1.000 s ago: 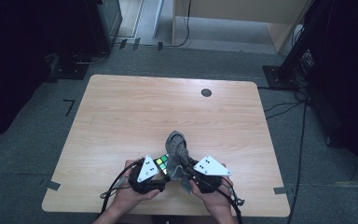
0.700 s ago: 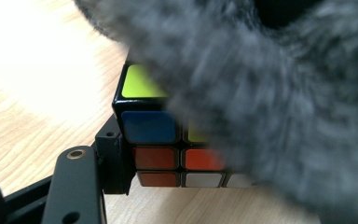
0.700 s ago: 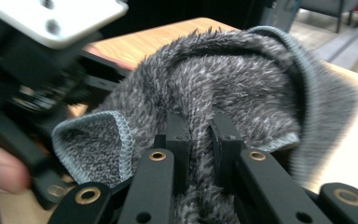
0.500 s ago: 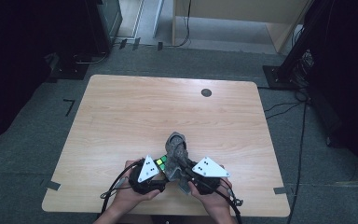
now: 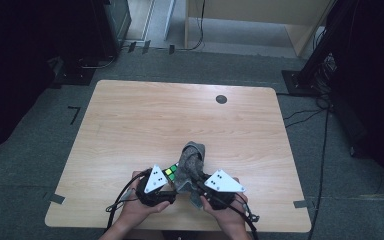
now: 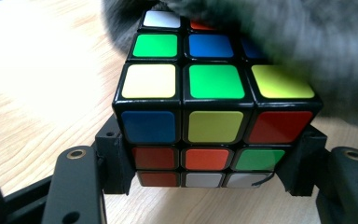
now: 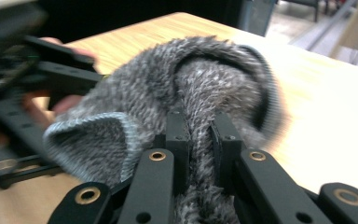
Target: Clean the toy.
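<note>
Puzzle cube and grey cloth held together near the table's front edge

The puzzle cube [image 6: 214, 121] sits clamped at its lower layers between the left gripper [image 6: 205, 186] jaws, just above the wooden table [image 5: 130, 130]. Against the cube's far side lies a fuzzy grey cloth [image 7: 191, 98], a fold of it pinched tight in the nearly closed right gripper [image 7: 198, 135].

Left gripper [image 6: 204, 186]: black jaws, brass-coloured rivets at the link joints.
Right gripper [image 7: 196, 140]: black links, same rivets.
Plates: grey three-cornered, dark dots.
Cables: black, trailing from each.
Forearms: bare, no sleeves.
</note>
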Demonstrator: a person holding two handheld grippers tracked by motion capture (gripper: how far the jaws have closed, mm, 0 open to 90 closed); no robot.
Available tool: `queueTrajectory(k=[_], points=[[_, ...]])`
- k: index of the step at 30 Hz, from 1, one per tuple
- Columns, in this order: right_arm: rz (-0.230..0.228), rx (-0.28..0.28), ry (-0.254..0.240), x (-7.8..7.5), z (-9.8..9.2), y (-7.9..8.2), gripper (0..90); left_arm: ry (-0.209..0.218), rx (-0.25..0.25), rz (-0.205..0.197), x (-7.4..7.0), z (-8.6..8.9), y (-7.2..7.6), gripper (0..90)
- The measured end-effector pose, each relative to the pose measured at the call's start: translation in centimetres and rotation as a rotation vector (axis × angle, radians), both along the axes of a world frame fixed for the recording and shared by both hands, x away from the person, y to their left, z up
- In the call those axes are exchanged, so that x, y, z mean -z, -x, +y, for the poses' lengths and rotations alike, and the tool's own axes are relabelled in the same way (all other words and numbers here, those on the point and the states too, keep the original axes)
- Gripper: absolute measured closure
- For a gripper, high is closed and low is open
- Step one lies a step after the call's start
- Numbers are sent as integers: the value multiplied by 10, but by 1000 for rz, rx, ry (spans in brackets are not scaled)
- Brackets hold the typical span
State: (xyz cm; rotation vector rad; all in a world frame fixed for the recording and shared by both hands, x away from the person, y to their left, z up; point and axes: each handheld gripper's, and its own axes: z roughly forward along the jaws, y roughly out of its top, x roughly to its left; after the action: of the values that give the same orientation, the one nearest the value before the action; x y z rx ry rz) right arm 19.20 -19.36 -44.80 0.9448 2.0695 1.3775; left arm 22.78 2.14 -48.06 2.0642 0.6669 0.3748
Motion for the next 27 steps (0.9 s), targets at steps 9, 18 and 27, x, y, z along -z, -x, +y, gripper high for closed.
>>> queueTrajectory(k=[9, 18, 27], points=[[-20, -33, 32, 0, 10, 4, 814, -45, 57, -37, 2, -12, 10, 345], [-3, -96, -2, 0, 15, 7, 808, -43, 73, -18, 3, -12, 9, 344], [46, 23, -38, 3, -7, -5, 815, -12, 44, 1, 1, -4, 3, 344]])
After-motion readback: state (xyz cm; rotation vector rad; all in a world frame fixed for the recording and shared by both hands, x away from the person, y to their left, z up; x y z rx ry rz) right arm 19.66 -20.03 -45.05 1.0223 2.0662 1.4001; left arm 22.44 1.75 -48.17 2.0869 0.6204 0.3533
